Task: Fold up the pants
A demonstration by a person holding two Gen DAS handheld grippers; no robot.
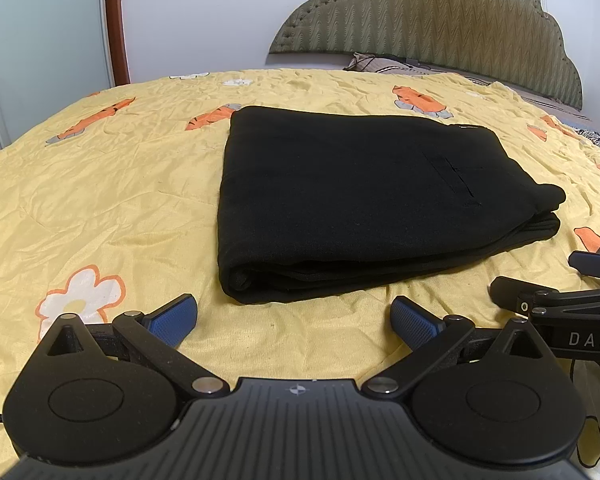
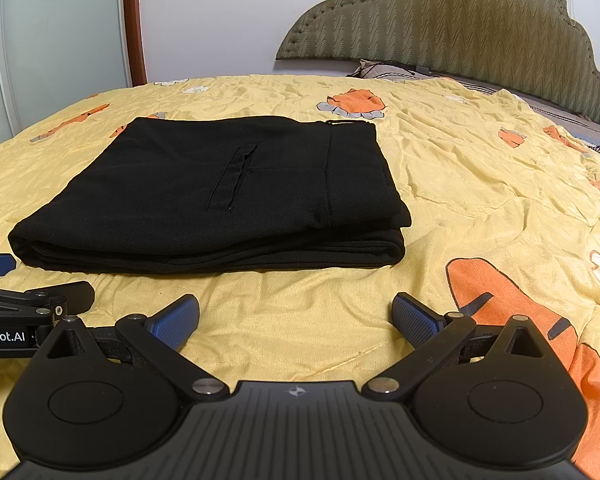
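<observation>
The left gripper (image 1: 294, 320) hangs low over the bed, near the front edge of the pants. Its two blue fingers (image 1: 176, 318) are spread wide apart and hold nothing. White letters on its side, seen from the right wrist camera, read "Robot.AI".

The black pants (image 1: 352, 208) lie in the middle of the yellow bedspread (image 1: 100, 200). They are folded into a flat, neat stack with a few layers showing along the front edge. A pocket slit (image 2: 232, 178) shows on top, and the waistband (image 2: 356, 172) is on the right side.

The right gripper (image 2: 296, 320) sits just beside the left one, also in front of the pants. Its blue fingers (image 2: 414, 322) are wide open too, with nothing between them. Its side says "DAS" in the left wrist camera.

The bedspread has orange carrots (image 2: 512, 312) and white flowers (image 1: 80, 300) on it. A green padded headboard (image 2: 460, 20) stands behind.
</observation>
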